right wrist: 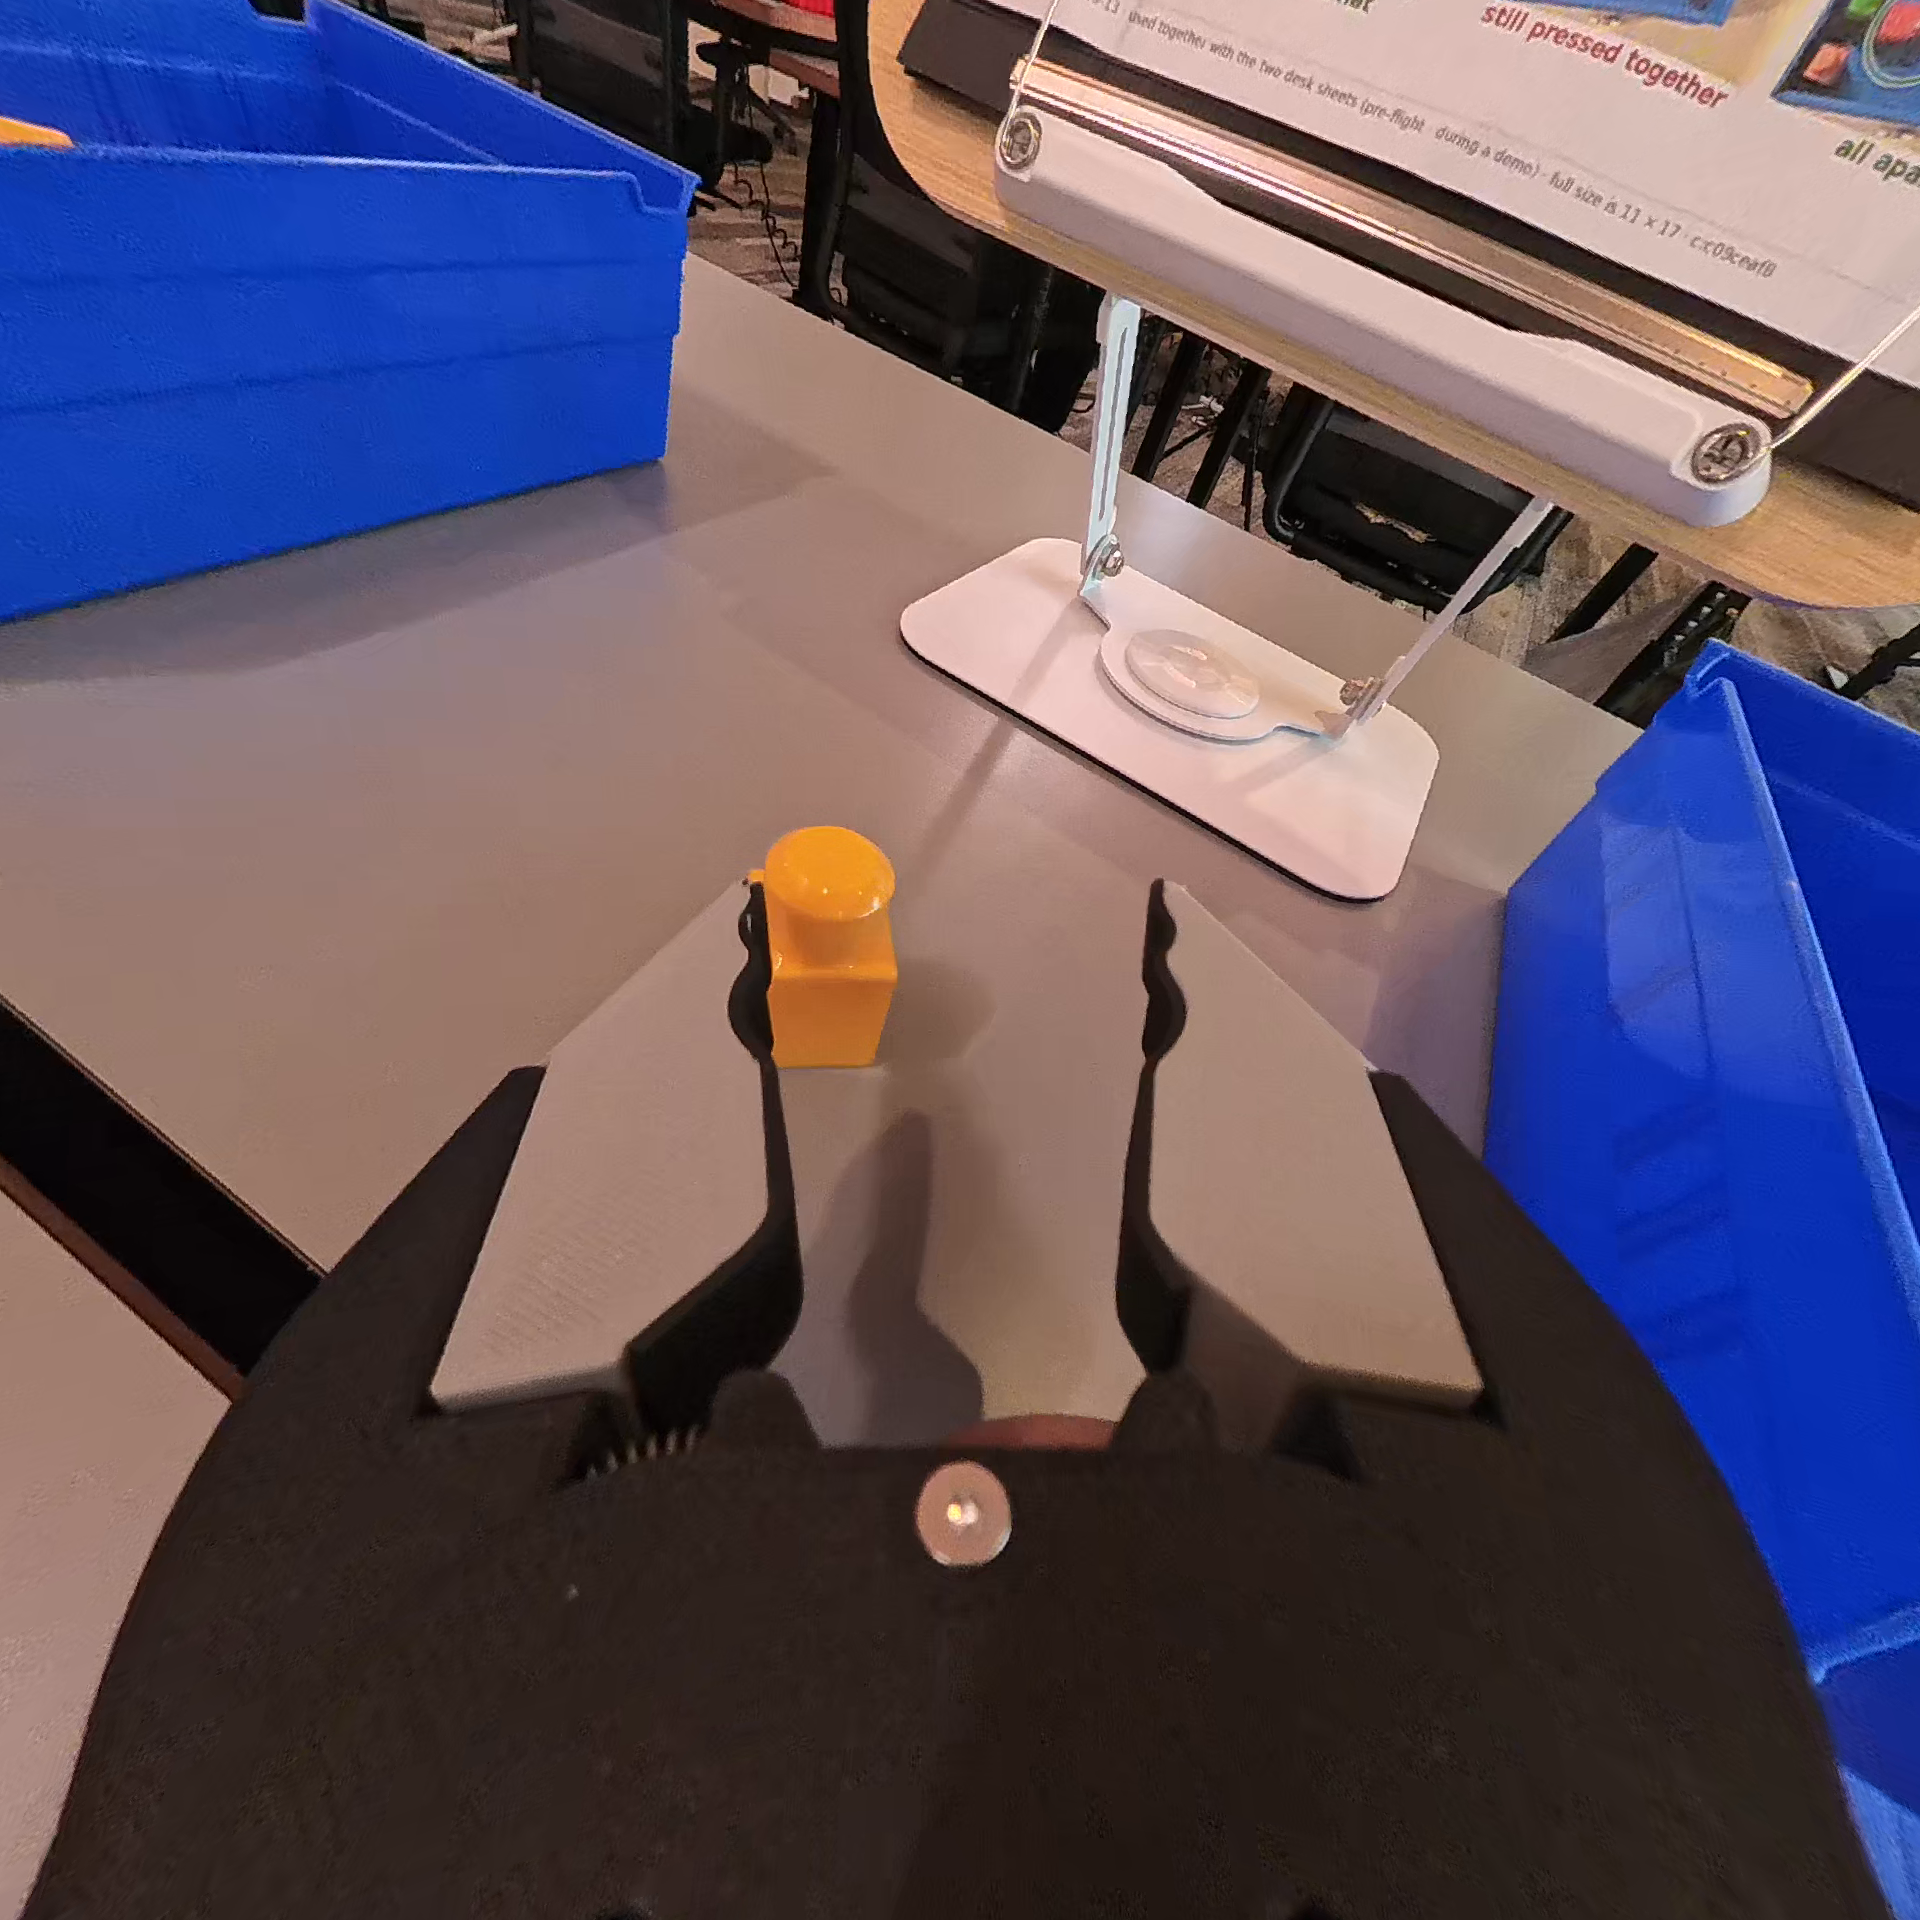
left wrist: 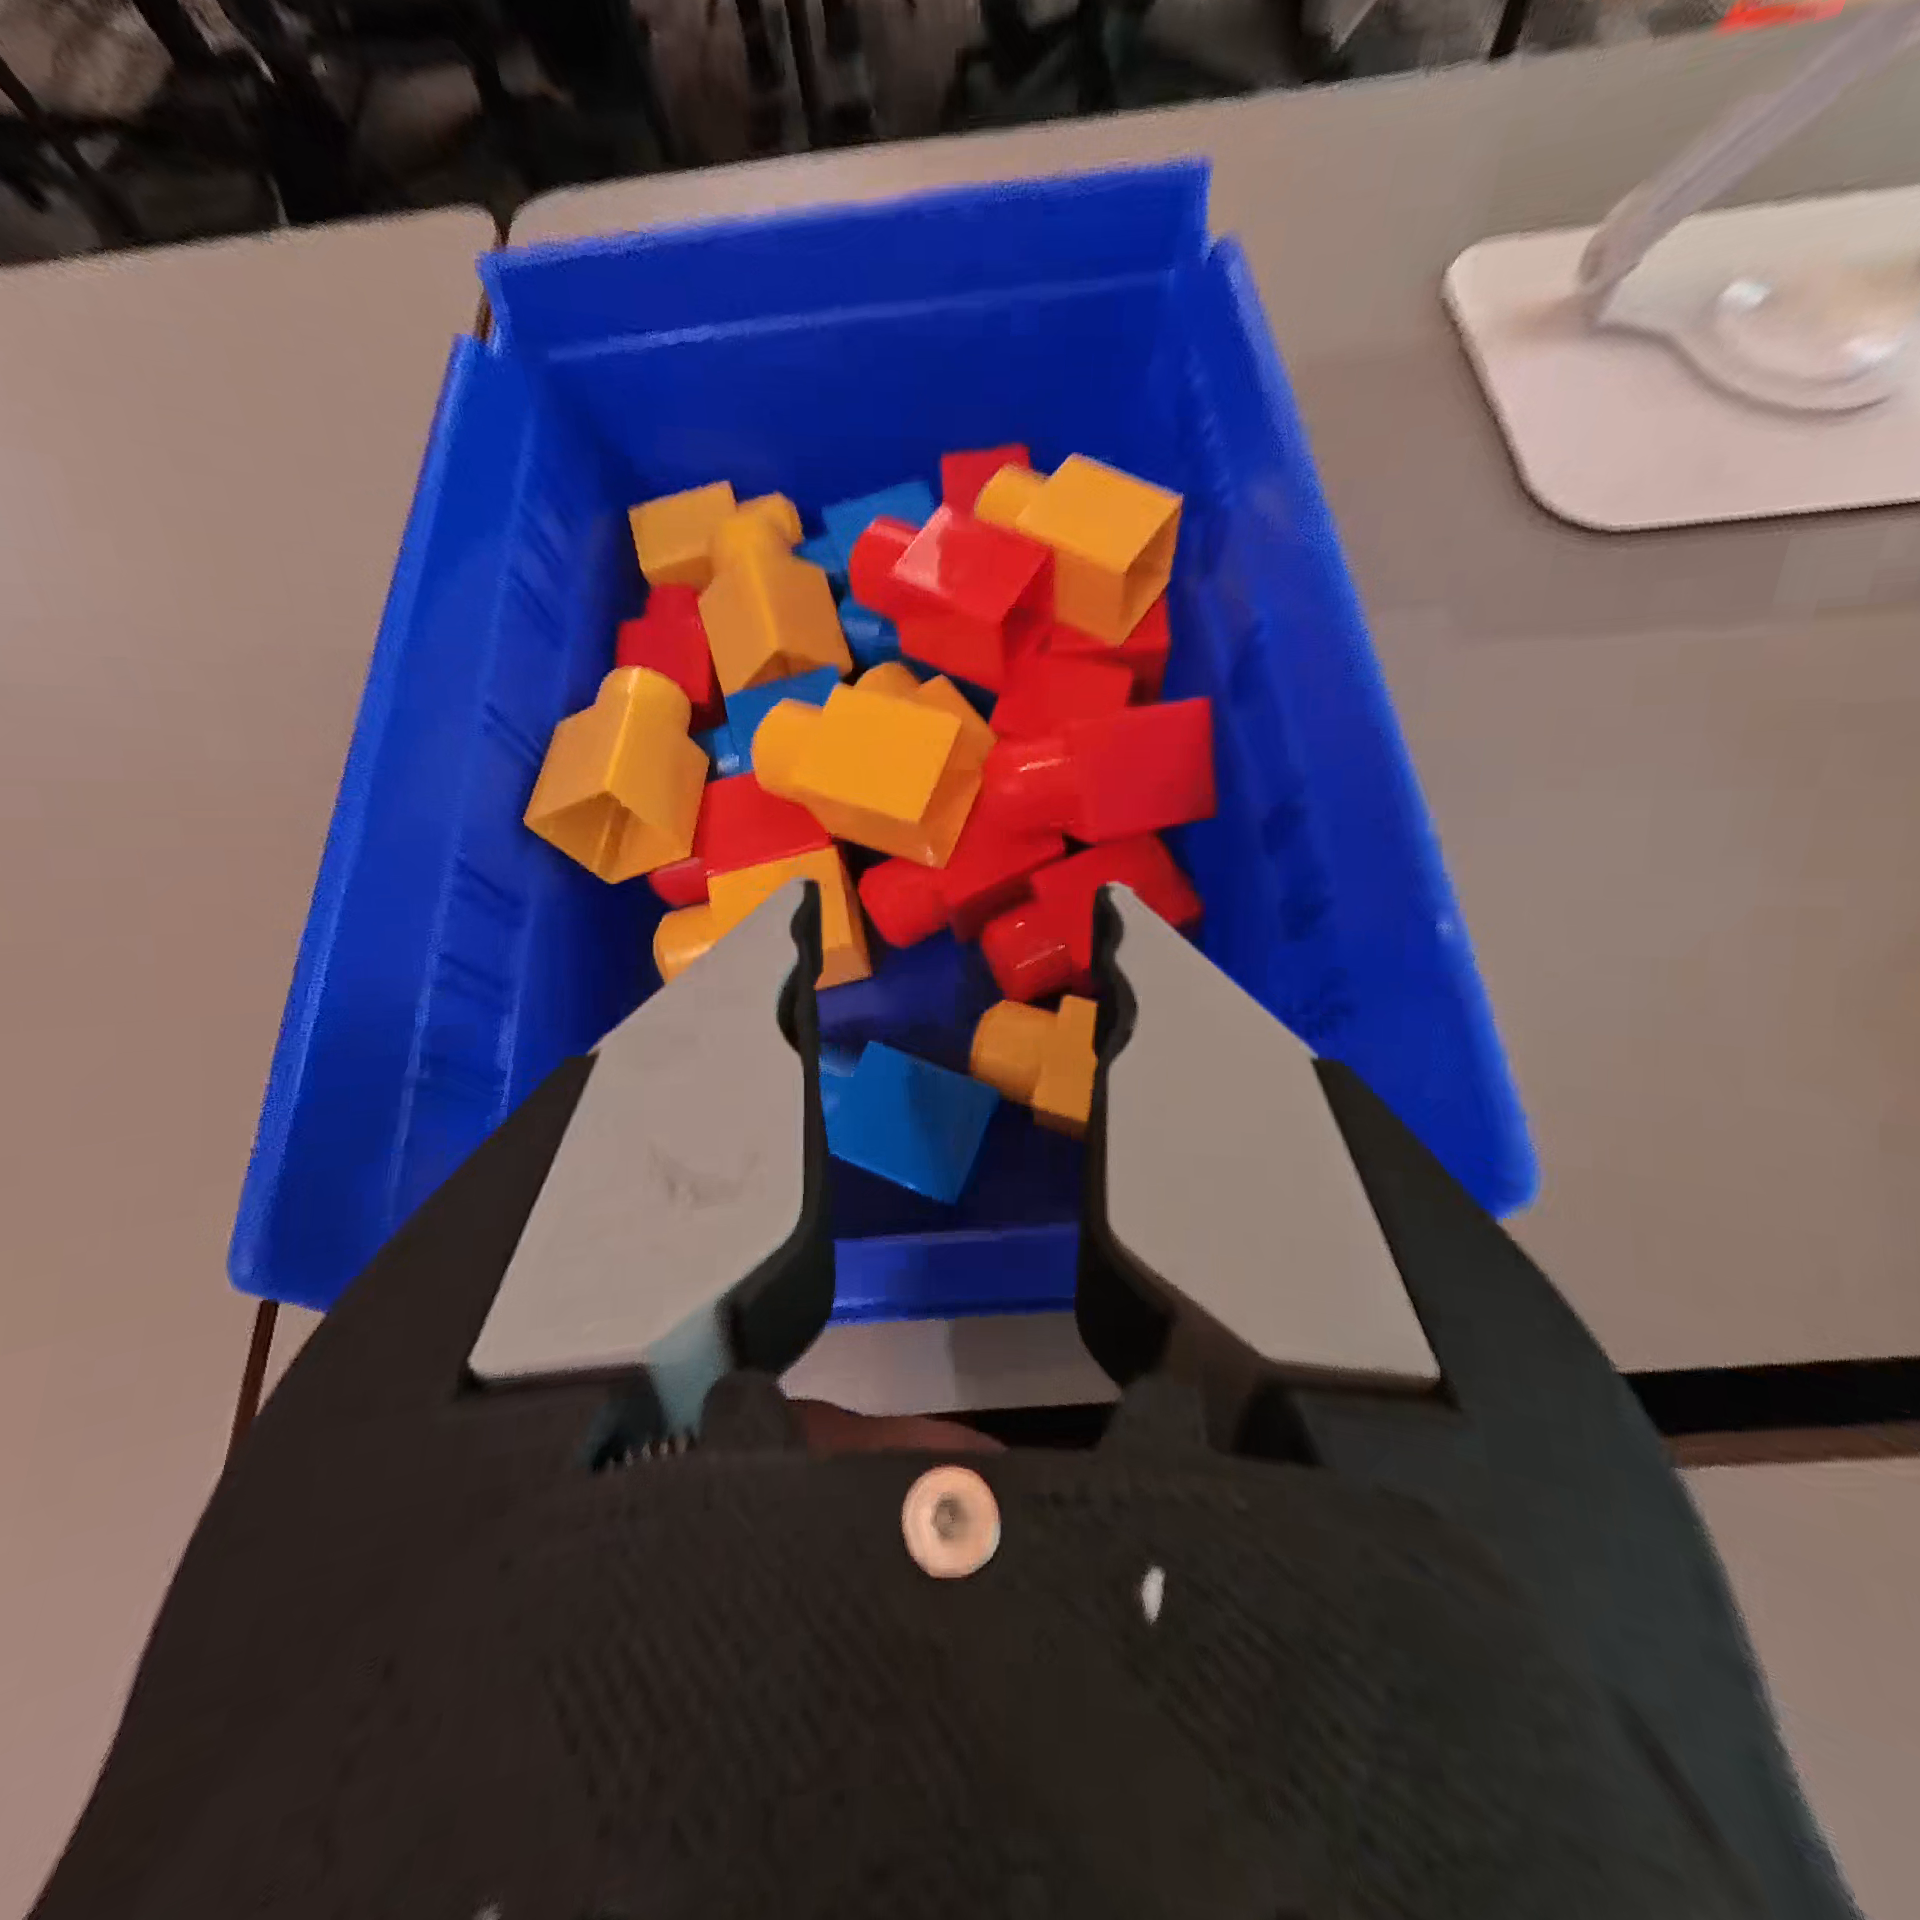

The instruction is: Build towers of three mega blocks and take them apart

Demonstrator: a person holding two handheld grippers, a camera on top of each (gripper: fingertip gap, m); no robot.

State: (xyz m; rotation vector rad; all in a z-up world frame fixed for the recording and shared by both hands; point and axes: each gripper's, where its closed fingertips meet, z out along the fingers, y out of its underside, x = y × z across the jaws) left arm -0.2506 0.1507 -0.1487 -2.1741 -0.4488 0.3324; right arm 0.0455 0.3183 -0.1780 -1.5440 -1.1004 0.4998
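Right wrist view – orange block (right wrist: 828, 961) touching gaping right claw's (right wrist: 954, 906) left finger

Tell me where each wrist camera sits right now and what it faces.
Left wrist view: behind the open left gripper, looking down into the blue bin of blocks.
Right wrist view: behind the open right gripper, low over the table, facing an upright orange block.
Shared: the white stand base.
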